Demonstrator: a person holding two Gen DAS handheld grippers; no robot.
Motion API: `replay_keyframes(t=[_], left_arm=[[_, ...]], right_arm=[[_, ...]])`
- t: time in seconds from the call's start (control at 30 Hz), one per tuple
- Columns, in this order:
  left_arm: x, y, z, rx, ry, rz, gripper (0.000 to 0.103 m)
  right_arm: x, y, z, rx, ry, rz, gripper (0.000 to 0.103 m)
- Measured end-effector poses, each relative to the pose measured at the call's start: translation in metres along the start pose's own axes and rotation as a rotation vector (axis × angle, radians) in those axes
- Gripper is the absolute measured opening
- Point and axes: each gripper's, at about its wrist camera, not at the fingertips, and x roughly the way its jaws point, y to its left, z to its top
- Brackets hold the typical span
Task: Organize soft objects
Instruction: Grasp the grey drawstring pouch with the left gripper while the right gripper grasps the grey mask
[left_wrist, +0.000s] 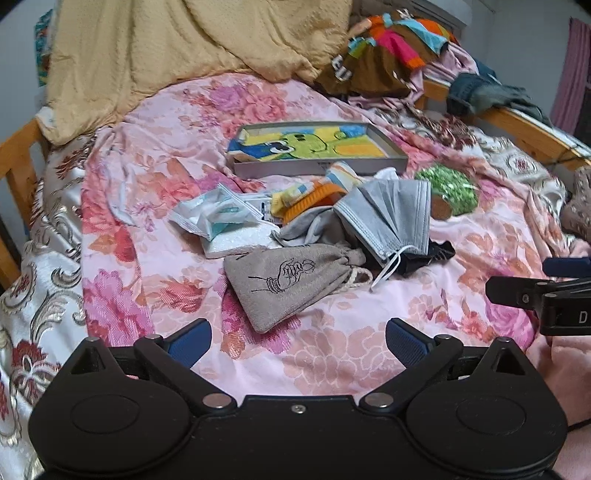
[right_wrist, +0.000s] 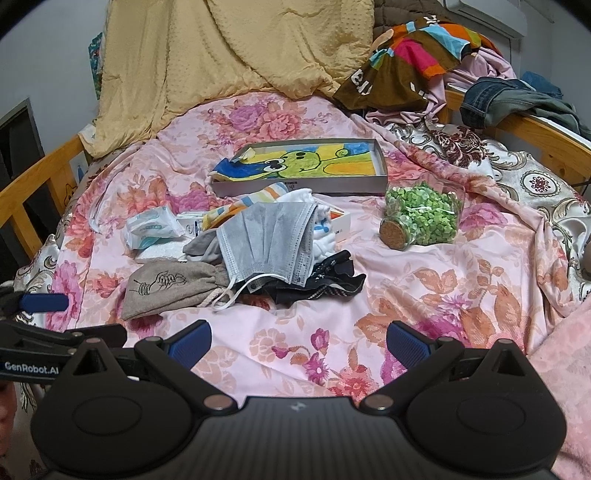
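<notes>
A heap of soft things lies mid-bed on the pink floral sheet (left_wrist: 332, 354). A beige drawstring pouch (left_wrist: 284, 284) (right_wrist: 166, 288) with a line drawing is nearest. Grey face masks (left_wrist: 391, 218) (right_wrist: 269, 240) fan out over dark cloth (right_wrist: 325, 284). Behind them sit a striped orange sock (left_wrist: 314, 195), white packets (left_wrist: 214, 214) (right_wrist: 151, 225) and a grey box (left_wrist: 321, 166) (right_wrist: 299, 184) lined with a frog-print towel. My left gripper (left_wrist: 298, 341) hangs open just short of the pouch. My right gripper (right_wrist: 298, 341) is open over bare sheet, nothing between its fingers.
A corked jar of green bits (left_wrist: 448, 195) (right_wrist: 421, 218) lies on its side right of the heap. A tan blanket (left_wrist: 177, 48) and piled clothes (right_wrist: 424, 55) fill the far end. Wooden rails (left_wrist: 18, 162) (right_wrist: 532, 133) border the bed.
</notes>
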Motion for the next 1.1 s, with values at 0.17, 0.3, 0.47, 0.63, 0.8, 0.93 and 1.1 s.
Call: replay_keyframes(t=[0.17,0.3,0.47,0.63,0.8,0.93,1.1], left_arm=[[0.010,0.005,0.011,0.066,0.001,-0.032,0.100],[0.025,0.008,0.023,0.115,-0.005,-0.054,0.100],[0.046,0.005,0.038,0.235,-0.005,-0.059,0.100],[0.069,0.006,0.051,0.299,0.010,-0.076,0.100],[0.093,0.006,0.060,0.364,0.047,-0.089,0.100],[0.110,0.008,0.065,0.405,0.079,-0.114,0.100],[0.129,0.014,0.067,0.406,0.136,-0.158,0.100]], right_arm=[[0.001,-0.001,0.003,0.006,-0.008,0.022,0.103],[0.006,-0.002,0.004,0.015,0.001,0.040,0.103],[0.016,-0.001,0.014,0.011,0.007,0.054,0.103],[0.031,0.007,0.024,-0.030,0.021,0.065,0.103],[0.059,0.013,0.036,-0.054,0.045,0.061,0.103],[0.081,0.016,0.043,-0.067,0.041,0.053,0.102],[0.106,0.019,0.048,-0.052,0.029,0.066,0.100]])
